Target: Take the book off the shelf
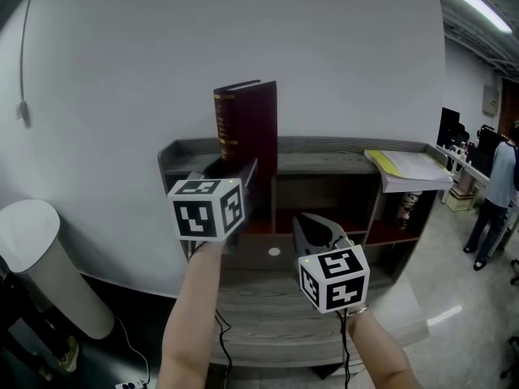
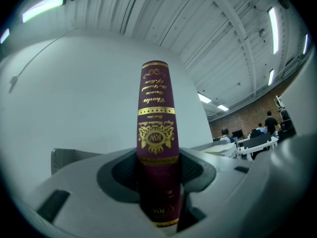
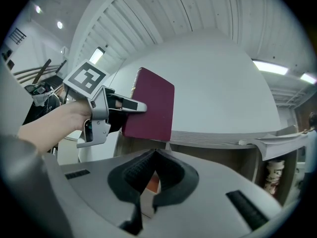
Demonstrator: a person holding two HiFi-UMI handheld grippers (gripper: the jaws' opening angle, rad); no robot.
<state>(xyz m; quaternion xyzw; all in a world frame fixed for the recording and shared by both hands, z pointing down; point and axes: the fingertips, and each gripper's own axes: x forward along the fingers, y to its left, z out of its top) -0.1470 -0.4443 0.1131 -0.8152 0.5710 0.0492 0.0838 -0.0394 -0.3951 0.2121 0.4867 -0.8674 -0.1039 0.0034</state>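
book (image 1: 247, 124) upright, clamped by left gripper (image 1: 242, 177); right gripper (image 1: 316, 229) lower, jaws together

Left gripper (image 1: 242, 177), right gripper (image 1: 312, 225): grey shells, white cubes (image 1: 207, 209) with black square markers, black cables (image 1: 346, 351).

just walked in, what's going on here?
A person with a gripper in each hand is working at a grey shelf. The left gripper is closed on the spine of a maroon book, which stands upright on the shelf's top, left end. The right gripper is shut and empty, lower down in front of the shelf.
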